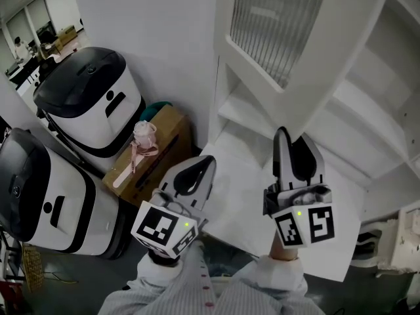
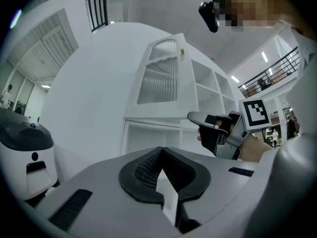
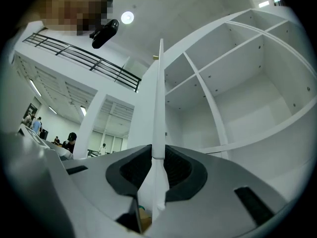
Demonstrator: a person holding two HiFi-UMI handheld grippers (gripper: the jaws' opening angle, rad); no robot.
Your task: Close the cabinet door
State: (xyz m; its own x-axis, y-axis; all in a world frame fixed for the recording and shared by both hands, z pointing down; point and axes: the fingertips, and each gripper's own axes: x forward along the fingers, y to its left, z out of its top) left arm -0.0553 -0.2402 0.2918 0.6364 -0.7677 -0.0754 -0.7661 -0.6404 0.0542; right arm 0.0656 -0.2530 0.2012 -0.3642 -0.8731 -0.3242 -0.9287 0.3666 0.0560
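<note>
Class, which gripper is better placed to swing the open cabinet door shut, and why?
Right. The right gripper looks clamped on the cabinet door, whose edge shows edge-on between its jaws. The left gripper is shut on nothing and apart from the door.

Dark floor (image 1: 65,287) with two black-lidded white machines (image 1: 92,110), cardboard box (image 1: 167,133), white cabinet (image 1: 367,130)

At the upper left of my head view a white machine (image 1: 88,100) with a black lid is standing beside the wall, and a second machine (image 1: 46,199) like it is standing lower, at the left edge. Just right of them a brown cardboard box (image 1: 164,140) is carrying a small pink object (image 1: 144,136). At the lower left of my right gripper view, distant people (image 3: 72,142) are standing.
</note>
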